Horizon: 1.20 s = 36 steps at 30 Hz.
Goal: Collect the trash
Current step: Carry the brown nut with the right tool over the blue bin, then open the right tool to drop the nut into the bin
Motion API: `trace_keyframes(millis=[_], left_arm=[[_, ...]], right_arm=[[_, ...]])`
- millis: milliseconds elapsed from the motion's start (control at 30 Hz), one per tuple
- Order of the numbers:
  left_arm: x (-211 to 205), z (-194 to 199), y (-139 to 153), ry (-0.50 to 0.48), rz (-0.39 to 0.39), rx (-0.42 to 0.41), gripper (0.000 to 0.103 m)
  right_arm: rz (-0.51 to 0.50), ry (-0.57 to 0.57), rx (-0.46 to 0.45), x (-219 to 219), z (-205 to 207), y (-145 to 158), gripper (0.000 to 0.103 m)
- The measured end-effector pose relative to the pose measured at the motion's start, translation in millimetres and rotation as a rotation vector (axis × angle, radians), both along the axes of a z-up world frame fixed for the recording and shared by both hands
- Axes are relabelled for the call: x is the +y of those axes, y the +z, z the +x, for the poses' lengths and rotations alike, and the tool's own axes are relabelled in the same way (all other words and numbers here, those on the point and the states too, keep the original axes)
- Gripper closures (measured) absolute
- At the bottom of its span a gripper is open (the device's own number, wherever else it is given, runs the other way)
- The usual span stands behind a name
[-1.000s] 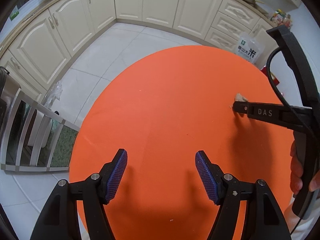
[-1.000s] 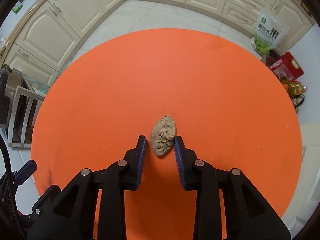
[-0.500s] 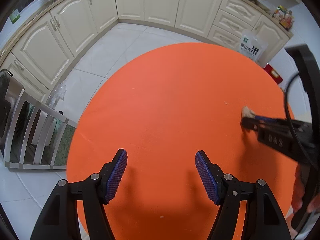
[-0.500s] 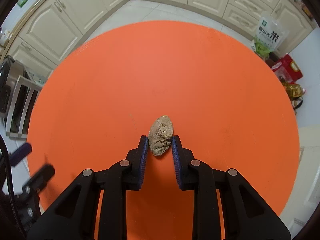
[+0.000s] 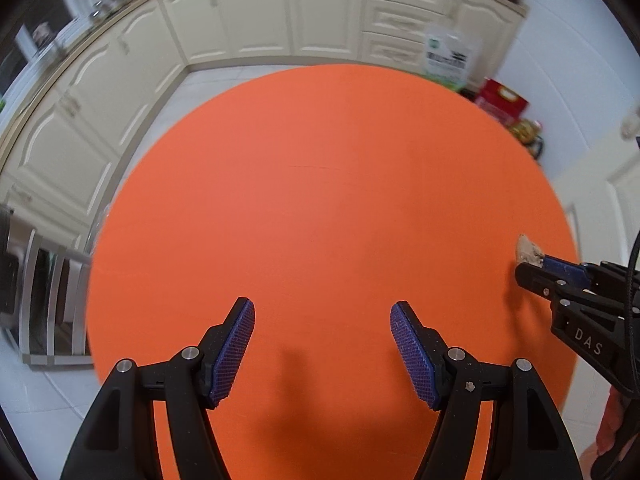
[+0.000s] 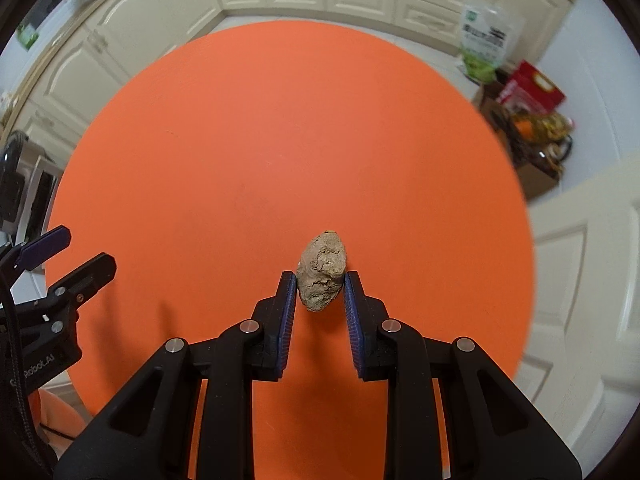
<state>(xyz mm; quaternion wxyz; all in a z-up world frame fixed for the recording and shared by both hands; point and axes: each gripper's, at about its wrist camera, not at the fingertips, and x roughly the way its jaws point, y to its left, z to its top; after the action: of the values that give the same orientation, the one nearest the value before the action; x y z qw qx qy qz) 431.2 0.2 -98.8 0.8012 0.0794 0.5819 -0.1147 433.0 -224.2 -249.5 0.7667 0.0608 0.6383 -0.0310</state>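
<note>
A crumpled brown lump of trash point(image 6: 322, 274) hangs above the round orange table point(image 6: 240, 160), pinched between the blue pads of my right gripper point(image 6: 320, 284), which is shut on it. In the left wrist view the same lump point(image 5: 527, 250) sticks out of the right gripper point(image 5: 532, 266) at the table's right edge. My left gripper point(image 5: 322, 320) stands open over the near part of the orange table point(image 5: 320, 184), with nothing between its fingers. The left gripper point(image 6: 70, 250) also shows at the left edge of the right wrist view.
Cream kitchen cabinets point(image 5: 260, 20) curve round the far side above a white tiled floor. A green-and-white bag point(image 6: 482, 46), a red box point(image 6: 534, 88) and a carton of goods stand on the floor at the far right. A metal rack point(image 5: 44, 300) stands left.
The right gripper closed on the lump and lifted it off the table, carrying it right. Both grippers moved sideways across the table; the left stayed open.
</note>
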Motion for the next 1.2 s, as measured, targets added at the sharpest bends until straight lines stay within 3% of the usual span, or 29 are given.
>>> trace_keyframes(millis=[167, 233, 600, 867, 1000, 1200], left_arm=[[-61.9, -41.5, 3.5, -0.113, 0.003, -0.001, 0.036], [-89.5, -59.2, 2.8, -0.173, -0.028, 0.022, 0.036], [-189.2, -127.4, -15.2, -0.367, -0.03, 0.067, 0.036], [-214.0, -130.0, -21.7, -0.409, -0.011, 0.074, 0.036], [-220.1, -130.4, -23.4, -0.384, -0.006, 0.073, 0.036], [-222.6, -129.9, -26.1, -0.376, 0.0, 0.074, 0.036]], right_arm=[[0.005, -0.087, -0.037, -54.9, -51.7, 16.5, 0.08], [0.003, -0.125, -0.042, -74.5, -73.2, 20.0, 0.08], [0.002, -0.382, -0.012, -190.6, -184.5, 15.0, 0.08], [0.033, -0.462, 0.026, -211.4, -212.7, -0.6, 0.078], [0.008, -0.468, 0.009, -208.9, -220.1, 2.6, 0.063], [0.007, -0.469, 0.002, -209.6, -219.8, 4.1, 0.061]])
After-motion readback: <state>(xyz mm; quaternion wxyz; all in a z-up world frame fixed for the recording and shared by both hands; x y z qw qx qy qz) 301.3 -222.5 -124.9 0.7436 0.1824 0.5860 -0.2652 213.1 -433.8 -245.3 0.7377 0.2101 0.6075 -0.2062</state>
